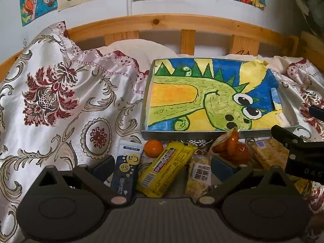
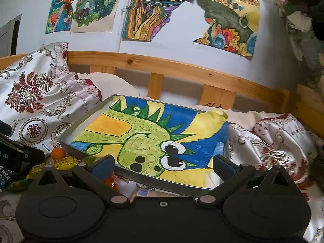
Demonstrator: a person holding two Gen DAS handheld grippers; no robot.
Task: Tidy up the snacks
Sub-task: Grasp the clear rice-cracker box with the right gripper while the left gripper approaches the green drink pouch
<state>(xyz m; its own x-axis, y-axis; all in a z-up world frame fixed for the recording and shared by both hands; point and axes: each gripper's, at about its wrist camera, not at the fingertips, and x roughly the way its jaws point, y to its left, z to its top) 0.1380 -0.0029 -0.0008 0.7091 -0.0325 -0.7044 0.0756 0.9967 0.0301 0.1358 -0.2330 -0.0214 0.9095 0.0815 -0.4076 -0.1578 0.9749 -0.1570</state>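
Note:
A grey metal tray (image 1: 146, 101) lined with a dinosaur drawing lies on the bed; it also shows in the right wrist view (image 2: 66, 139). Snacks lie in front of it: a dark blue Ca/Se packet (image 1: 126, 170), a small orange (image 1: 153, 148), a yellow bar (image 1: 165, 168), a nut bar (image 1: 199, 175), an orange-filled bag (image 1: 232, 147) and a pale cracker pack (image 1: 267, 151). My left gripper (image 1: 162, 167) is open over the snacks, holding nothing. My right gripper (image 2: 163, 165) is open at the tray's near edge, empty; it also shows in the left wrist view (image 1: 299, 149).
A patterned satin cover (image 1: 60, 93) is bunched up left of the tray. A wooden bed rail (image 1: 172, 23) runs behind, with a wall of drawings above. A white pillow (image 1: 139, 50) lies behind the tray.

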